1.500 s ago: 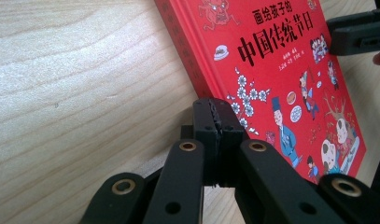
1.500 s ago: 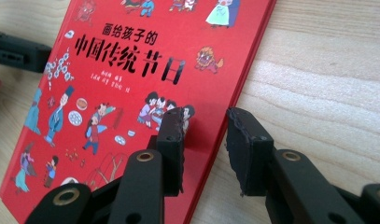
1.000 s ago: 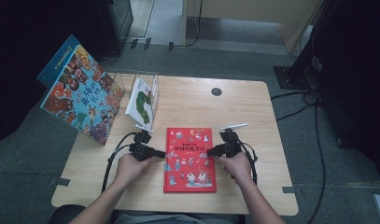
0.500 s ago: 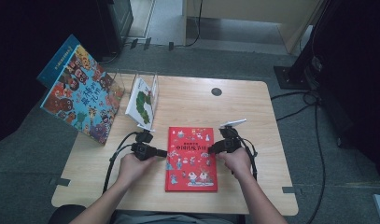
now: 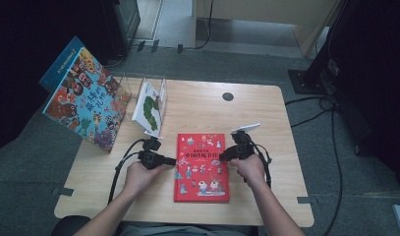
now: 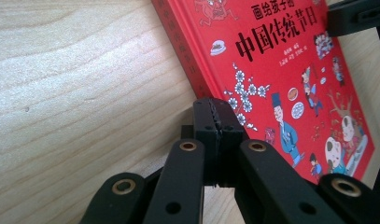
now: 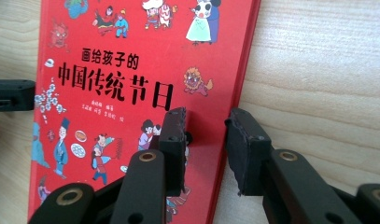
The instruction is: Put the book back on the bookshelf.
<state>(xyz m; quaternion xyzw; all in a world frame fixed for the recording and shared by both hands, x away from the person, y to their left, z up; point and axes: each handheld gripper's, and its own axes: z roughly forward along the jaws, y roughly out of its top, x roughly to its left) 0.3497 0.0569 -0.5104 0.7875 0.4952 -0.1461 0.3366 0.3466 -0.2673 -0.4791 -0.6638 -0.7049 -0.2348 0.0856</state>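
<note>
A red book (image 5: 201,167) lies flat on the table (image 5: 251,118), cover up, near the person's edge and about midway across. Everything else is placed from it.

The left gripper (image 5: 160,160) sits just beside the book's left edge, level with the title line. In the left gripper view its jaws are pressed together with nothing between them, the tip (image 6: 219,128) low over the bare wood right at the book's (image 6: 271,79) spine edge; whether it touches the cover I cannot tell.

The right gripper (image 5: 226,155) sits at the book's right edge, opposite the left one. In the right gripper view its jaws are spread and have just been closing: one black pad (image 7: 174,140) is over the red cover (image 7: 131,60), the other (image 7: 246,149) over the wood beyond the edge, so the book's edge runs through the gap. The pads do not press on it.

Beyond the book's upper left corner, a clear rack (image 5: 158,93) holds a white book (image 5: 148,105) showing a green figure. Farther left of that, a large colourful book (image 5: 87,101) leans at the table's left edge. A small dark round spot (image 5: 228,96) marks the table well beyond the book's upper right corner.
</note>
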